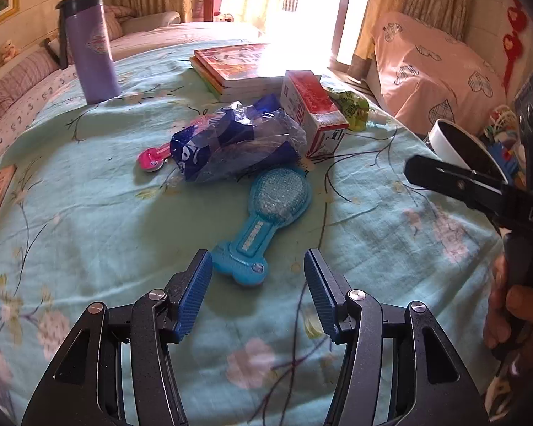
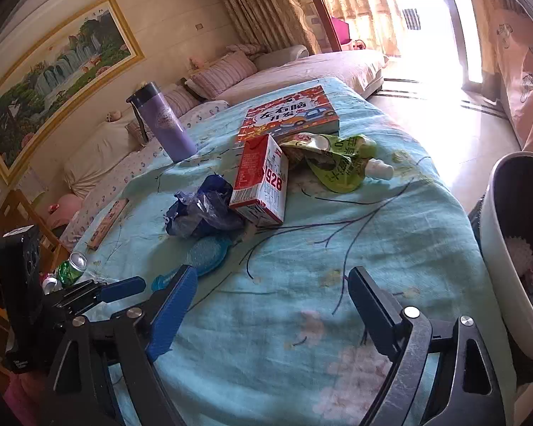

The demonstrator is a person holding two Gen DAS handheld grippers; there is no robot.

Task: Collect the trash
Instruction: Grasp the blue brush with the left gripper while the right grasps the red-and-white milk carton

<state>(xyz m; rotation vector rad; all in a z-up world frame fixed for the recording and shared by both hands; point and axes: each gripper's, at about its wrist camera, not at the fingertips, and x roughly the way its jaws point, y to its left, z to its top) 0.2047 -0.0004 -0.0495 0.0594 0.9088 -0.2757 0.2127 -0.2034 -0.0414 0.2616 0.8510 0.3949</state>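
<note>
On the teal flowered cloth (image 1: 89, 213) lie a crumpled blue plastic wrapper (image 1: 231, 145) (image 2: 202, 209), a red and white drink carton (image 1: 312, 110) (image 2: 263, 181) and a green spout pouch (image 1: 351, 110) (image 2: 337, 163). My left gripper (image 1: 257, 269) is open just short of a blue hairbrush (image 1: 266, 213), with nothing between its blue pads. Over bare cloth nearer the table's edge, my right gripper (image 2: 272, 284) stands open and empty. The wrapper and carton lie well ahead of it.
A white bin (image 2: 497, 248) (image 1: 451, 142) with dark lining stands off the table's right side. A purple tumbler (image 1: 92, 46), stacked books (image 2: 291, 113), a pink-headed stick (image 1: 152, 159) and a flat box (image 2: 108, 223) also sit on the cloth. A green can (image 2: 71, 269) shows at the left.
</note>
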